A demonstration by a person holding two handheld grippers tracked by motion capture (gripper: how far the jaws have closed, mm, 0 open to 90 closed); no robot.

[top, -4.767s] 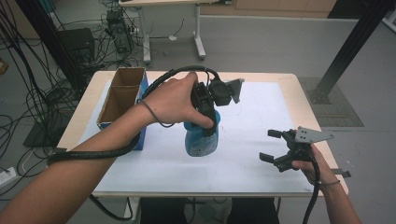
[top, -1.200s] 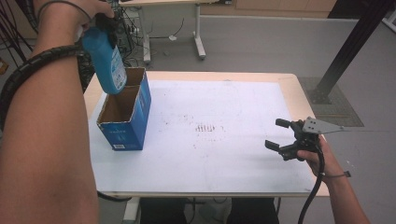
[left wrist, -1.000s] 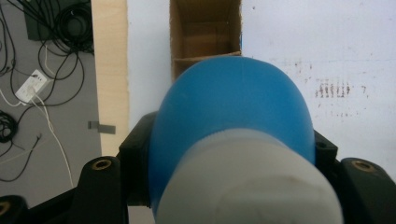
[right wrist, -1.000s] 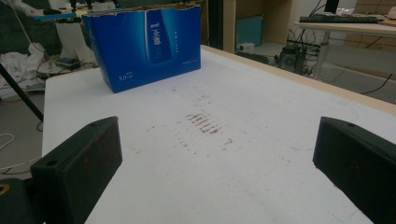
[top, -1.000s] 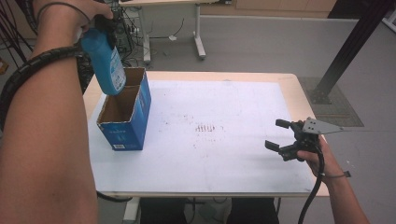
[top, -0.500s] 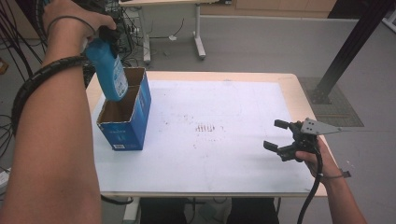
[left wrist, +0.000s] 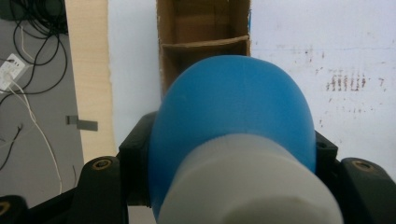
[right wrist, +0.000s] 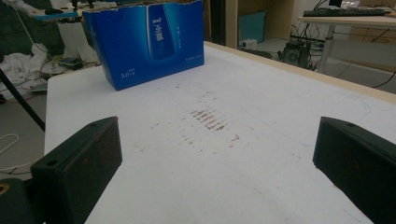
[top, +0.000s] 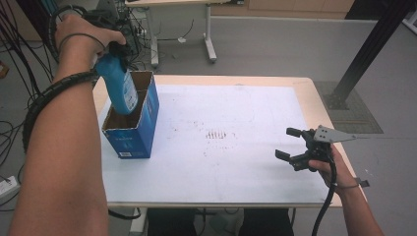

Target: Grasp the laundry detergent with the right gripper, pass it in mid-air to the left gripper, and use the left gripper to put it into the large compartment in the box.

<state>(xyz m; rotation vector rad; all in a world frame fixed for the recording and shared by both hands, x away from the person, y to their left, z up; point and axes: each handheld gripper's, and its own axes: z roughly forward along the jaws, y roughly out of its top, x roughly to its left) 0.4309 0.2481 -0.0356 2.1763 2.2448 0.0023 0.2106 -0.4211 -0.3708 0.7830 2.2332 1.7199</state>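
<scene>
At upper left, my left gripper [top: 115, 51] clamps the blue bottle [top: 119, 88], its base inside the blue carton [top: 133, 135]. My right gripper [top: 290, 143], lower right, has its jaws apart.

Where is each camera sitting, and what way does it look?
High view: above the person's side, looking forward and down at the table; both forearms show.
Left gripper view: rides the left tongs, looking down past the blue bottle into the box; black jaws show.
Right gripper view: rides the right tongs, looking low across the table; two black jaws show.
All three share the box.
</scene>
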